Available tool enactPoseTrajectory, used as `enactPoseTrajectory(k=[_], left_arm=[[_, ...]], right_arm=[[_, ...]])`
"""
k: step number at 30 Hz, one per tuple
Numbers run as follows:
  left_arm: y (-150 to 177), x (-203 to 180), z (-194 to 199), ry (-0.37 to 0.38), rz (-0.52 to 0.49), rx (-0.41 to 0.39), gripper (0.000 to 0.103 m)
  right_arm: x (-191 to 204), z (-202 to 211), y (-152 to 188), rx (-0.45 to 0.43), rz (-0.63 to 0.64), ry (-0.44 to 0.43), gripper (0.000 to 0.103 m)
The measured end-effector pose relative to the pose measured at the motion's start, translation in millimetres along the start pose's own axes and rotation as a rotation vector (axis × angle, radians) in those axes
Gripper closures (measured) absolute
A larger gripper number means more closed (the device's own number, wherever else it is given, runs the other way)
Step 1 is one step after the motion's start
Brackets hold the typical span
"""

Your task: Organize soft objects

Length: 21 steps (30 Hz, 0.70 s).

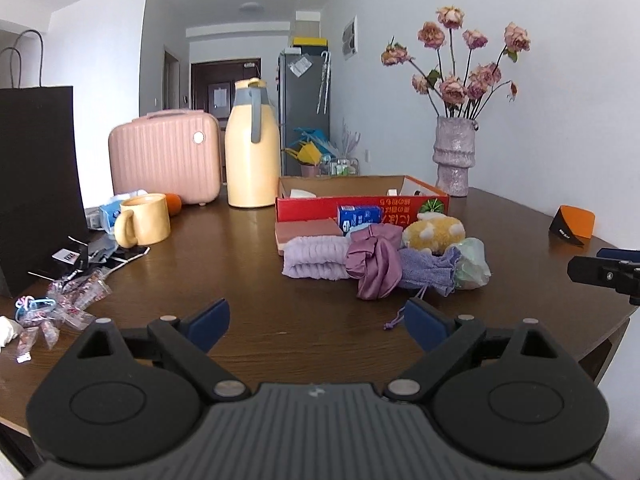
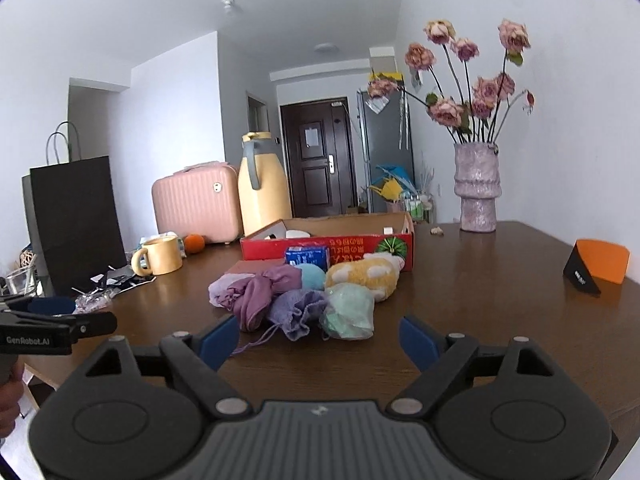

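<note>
A heap of soft things lies on the brown table (image 1: 248, 240) in front of a red cardboard box (image 1: 360, 204): a lilac ribbed towel (image 1: 314, 258), a mauve satin scrunchie (image 1: 374, 264), a lavender drawstring pouch (image 1: 430, 270), a pale green soft bundle (image 1: 474, 264) and a yellow plush toy (image 1: 434, 232). The heap shows in the right wrist view too, with the pouch (image 2: 298, 312), green bundle (image 2: 348, 312) and plush (image 2: 364, 276). My left gripper (image 1: 316, 320) is open and empty, short of the heap. My right gripper (image 2: 318, 338) is open and empty, just before the pouch and bundle.
A blue carton (image 1: 358, 216) and a pink block (image 1: 306, 230) sit by the box. A yellow mug (image 1: 144, 220), pink case (image 1: 166, 156), yellow jug (image 1: 252, 148), black bag (image 1: 38, 184) and wrappers (image 1: 68, 300) stand left. A flower vase (image 1: 454, 156) and orange card (image 1: 574, 224) stand right.
</note>
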State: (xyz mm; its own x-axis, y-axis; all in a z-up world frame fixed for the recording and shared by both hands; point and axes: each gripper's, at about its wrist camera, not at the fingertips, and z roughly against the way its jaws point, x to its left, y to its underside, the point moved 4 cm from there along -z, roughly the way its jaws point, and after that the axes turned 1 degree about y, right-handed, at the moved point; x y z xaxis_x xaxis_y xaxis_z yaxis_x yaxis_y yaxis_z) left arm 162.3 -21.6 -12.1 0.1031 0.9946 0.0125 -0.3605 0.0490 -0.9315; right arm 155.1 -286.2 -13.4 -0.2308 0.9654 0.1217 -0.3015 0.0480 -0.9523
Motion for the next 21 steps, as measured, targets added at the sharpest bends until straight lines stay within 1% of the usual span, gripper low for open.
enactPoseTrajectory(k=[2, 4, 6, 7, 8, 11, 14, 16, 18, 19, 20, 21], left_arm=[[-3.2, -0.8, -8.5, 0.010, 0.002, 0.008, 0.007], [-9.0, -1.8, -21.0, 0.019, 0.016, 0.015, 0.007], [-16.4, -4.3, -36.5, 0.048, 0.036, 0.027, 0.007], [-20.1, -6.7, -43.8, 0.067, 0.044, 0.031, 0.008], [-24.2, -9.8, -54.0, 0.090, 0.058, 0.043, 0.010], [-33.7, -17.9, -86.8, 0.130, 0.096, 0.078, 0.019], [-36.9, -24.1, -120.8, 0.154, 0.113, 0.112, 0.023], [-37.1, -28.5, -142.7, 0.170, 0.110, 0.134, 0.024], [-35.7, -29.7, -160.3, 0.178, 0.110, 0.160, 0.029], [-34.7, -29.2, -168.0, 0.190, 0.116, 0.172, 0.035], [-33.7, -27.9, -174.8, 0.201, 0.127, 0.187, 0.050], [-32.5, -26.2, -180.1, 0.209, 0.141, 0.201, 0.058]], right_arm=[[-3.7, -7.6, -0.4, 0.011, -0.014, 0.002, 0.022], [-7.9, -17.5, -2.7, 0.022, -0.032, -0.002, 0.023], [-10.2, -28.2, -6.2, 0.033, -0.040, -0.011, 0.026], [-11.0, -37.3, -9.8, 0.042, -0.041, -0.019, 0.031], [-10.9, -44.9, -12.8, 0.049, -0.039, -0.027, 0.034], [-10.7, -79.9, -27.1, 0.081, -0.033, -0.073, 0.036], [-10.1, -127.1, -43.4, 0.130, -0.037, -0.132, 0.040], [-8.6, -164.0, -53.2, 0.167, -0.049, -0.181, 0.042], [-4.9, -200.5, -58.3, 0.211, -0.048, -0.212, 0.046], [-2.6, -219.6, -59.4, 0.236, -0.048, -0.227, 0.048], [-0.2, -236.2, -60.2, 0.260, -0.050, -0.233, 0.050], [1.7, -251.7, -60.3, 0.285, -0.050, -0.236, 0.050]])
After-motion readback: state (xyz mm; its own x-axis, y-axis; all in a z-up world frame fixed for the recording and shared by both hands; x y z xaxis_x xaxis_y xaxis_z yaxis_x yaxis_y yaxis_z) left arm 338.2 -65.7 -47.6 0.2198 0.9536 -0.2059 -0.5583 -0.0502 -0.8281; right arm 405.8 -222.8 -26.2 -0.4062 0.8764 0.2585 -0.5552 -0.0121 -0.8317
